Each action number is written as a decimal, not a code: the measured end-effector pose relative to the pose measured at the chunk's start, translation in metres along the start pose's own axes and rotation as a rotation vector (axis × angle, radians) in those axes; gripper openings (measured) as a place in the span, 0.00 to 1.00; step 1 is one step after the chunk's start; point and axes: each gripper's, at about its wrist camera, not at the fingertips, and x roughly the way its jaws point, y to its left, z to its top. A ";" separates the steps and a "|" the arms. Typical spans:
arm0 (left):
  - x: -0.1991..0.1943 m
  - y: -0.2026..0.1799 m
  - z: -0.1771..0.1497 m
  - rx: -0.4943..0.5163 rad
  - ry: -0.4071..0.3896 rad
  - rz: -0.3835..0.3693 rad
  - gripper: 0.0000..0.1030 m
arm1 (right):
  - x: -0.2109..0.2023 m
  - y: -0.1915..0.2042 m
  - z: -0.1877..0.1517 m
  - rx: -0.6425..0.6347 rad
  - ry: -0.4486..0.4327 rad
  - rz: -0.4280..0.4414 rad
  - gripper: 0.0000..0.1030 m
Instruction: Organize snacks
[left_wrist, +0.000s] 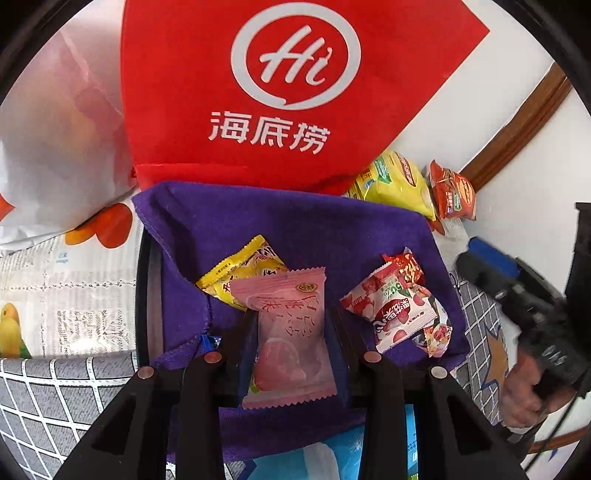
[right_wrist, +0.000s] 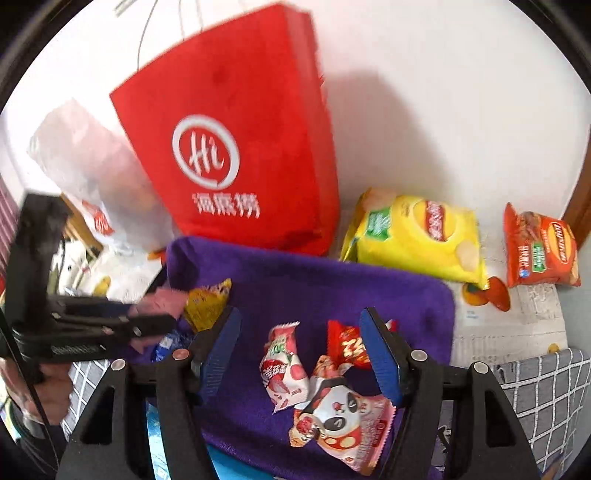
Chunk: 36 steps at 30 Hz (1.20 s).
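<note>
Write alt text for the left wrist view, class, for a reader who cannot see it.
The left gripper clamps a pink snack packet over a purple cloth. A yellow packet lies just behind it, with red-and-white sweets to the right. A red bag stands behind the cloth.

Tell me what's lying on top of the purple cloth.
On the purple cloth: a yellow packet, a strawberry-print packet, a red packet and a panda-print packet. The left gripper holds a pink packet above it.

Both wrist views look down, close — sharing the purple cloth (left_wrist: 295, 229) (right_wrist: 314, 288).
</note>
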 end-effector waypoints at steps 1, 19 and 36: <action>0.002 -0.002 0.000 0.003 0.004 0.003 0.33 | -0.002 -0.001 0.001 0.006 -0.007 -0.001 0.65; -0.002 -0.002 0.003 -0.009 0.004 -0.003 0.35 | -0.019 0.024 0.000 -0.044 -0.065 -0.006 0.65; -0.063 -0.019 -0.001 0.015 -0.087 -0.077 0.41 | -0.068 0.037 -0.037 -0.016 -0.124 -0.153 0.65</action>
